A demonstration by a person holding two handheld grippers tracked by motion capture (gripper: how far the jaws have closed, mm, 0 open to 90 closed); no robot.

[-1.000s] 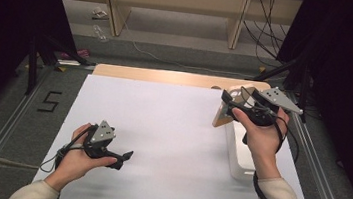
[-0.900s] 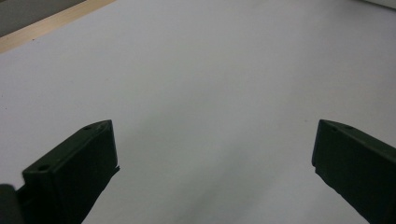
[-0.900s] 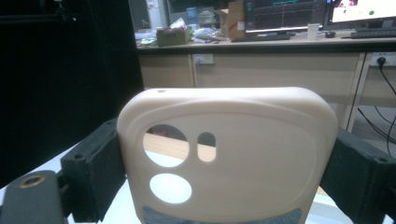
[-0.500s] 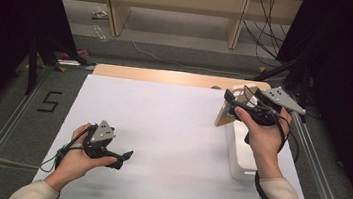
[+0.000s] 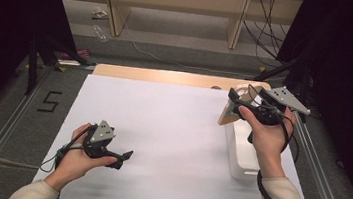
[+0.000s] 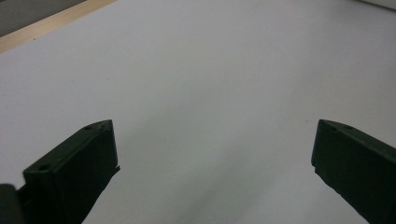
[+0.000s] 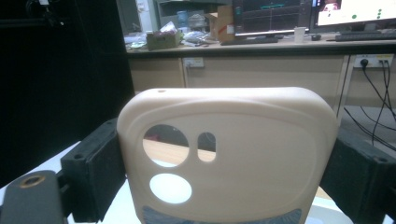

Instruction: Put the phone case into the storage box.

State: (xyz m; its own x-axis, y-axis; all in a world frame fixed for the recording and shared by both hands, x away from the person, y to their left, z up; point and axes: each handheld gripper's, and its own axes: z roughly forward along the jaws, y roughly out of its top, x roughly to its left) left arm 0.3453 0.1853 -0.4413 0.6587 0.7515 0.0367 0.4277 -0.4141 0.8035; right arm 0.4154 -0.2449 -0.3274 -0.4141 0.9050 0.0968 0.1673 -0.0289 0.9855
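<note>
Right gripper view puts the beige phone case squarely between your two black jaws, clamped by its side edges, with its camera cut-outs at centre-left of the frame and the lab desks far behind; so your right gripper is closed on the case and carrying it off the worktop. High view shows that gripper at the right of the frame, held above the far end of the white box that sits along the right edge of the white sheet; the case hangs tilted just left of the gripper. Left gripper rests low at the lower left of the high view, and the left gripper view shows its jaws spread wide over bare white surface, holding nothing. To my eye the step in hand is carrying the case clear of the box; keep your squeeze steady, since the grip sits on thin rounded edges and a soft case may bow or pop free; move slowly and level; pick an open patch of the sheet before lowering; let the bottom edge touch first, then release gently.
</note>
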